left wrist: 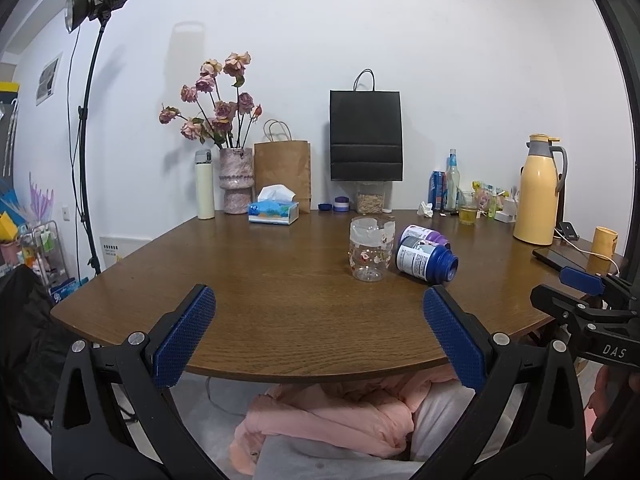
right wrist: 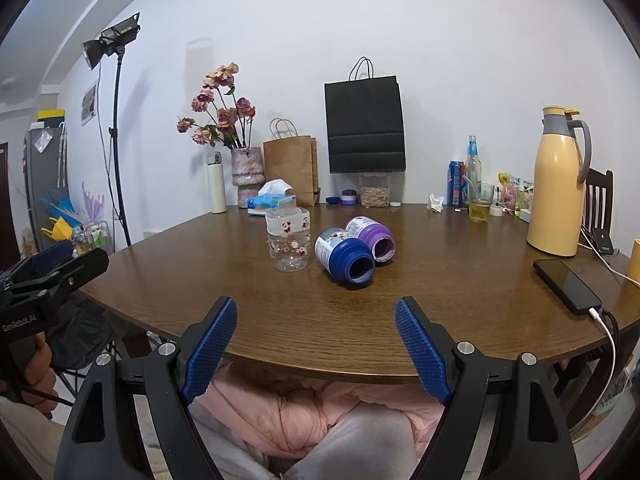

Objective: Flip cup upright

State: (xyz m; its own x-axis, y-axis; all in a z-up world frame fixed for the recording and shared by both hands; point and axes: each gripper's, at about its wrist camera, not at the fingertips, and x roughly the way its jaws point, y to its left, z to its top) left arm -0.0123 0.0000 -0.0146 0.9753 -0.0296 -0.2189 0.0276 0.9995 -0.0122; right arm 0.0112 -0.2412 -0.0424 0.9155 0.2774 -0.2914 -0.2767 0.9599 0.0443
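Both grippers released, off the worktop (left wrist: 280, 300) edge.
Clear cup (left wrist: 370, 250) stands mid-worktop; blue cup (left wrist: 426, 260) (purple cup (left wrist: 424, 236) behind) lies at its 3 o'clock.

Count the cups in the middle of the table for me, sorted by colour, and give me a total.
Clear glass cup with a printed pattern, standing: 1
Blue-topped cup, lying on its side: 1
Purple-topped cup, lying on its side: 1
Total: 3
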